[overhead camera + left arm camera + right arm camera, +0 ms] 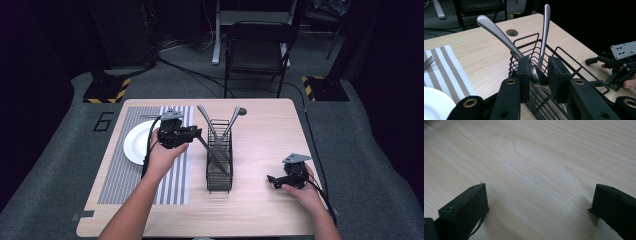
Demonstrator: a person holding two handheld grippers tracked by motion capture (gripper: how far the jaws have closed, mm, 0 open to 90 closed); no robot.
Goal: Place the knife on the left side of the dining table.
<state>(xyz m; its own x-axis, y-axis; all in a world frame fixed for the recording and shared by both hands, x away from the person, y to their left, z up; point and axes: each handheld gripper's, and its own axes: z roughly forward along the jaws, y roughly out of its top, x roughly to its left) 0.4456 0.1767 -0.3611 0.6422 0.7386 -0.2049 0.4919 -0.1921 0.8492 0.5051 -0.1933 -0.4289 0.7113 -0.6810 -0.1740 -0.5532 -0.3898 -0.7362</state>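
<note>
A black wire caddy stands mid-table with two metal utensil handles leaning out, one to the left and one to the right. My left gripper is at the caddy's left side, shut on a long grey knife whose blade slants down into the caddy. In the left gripper view the jaws pinch its shiny end over the caddy, with the two handles rising behind. My right gripper rests open, low over bare wood, to the right of the caddy.
A white plate lies on a striped placemat left of the caddy, with fork tines beside it. A cable hole sits near the far edge. A black chair stands beyond the table.
</note>
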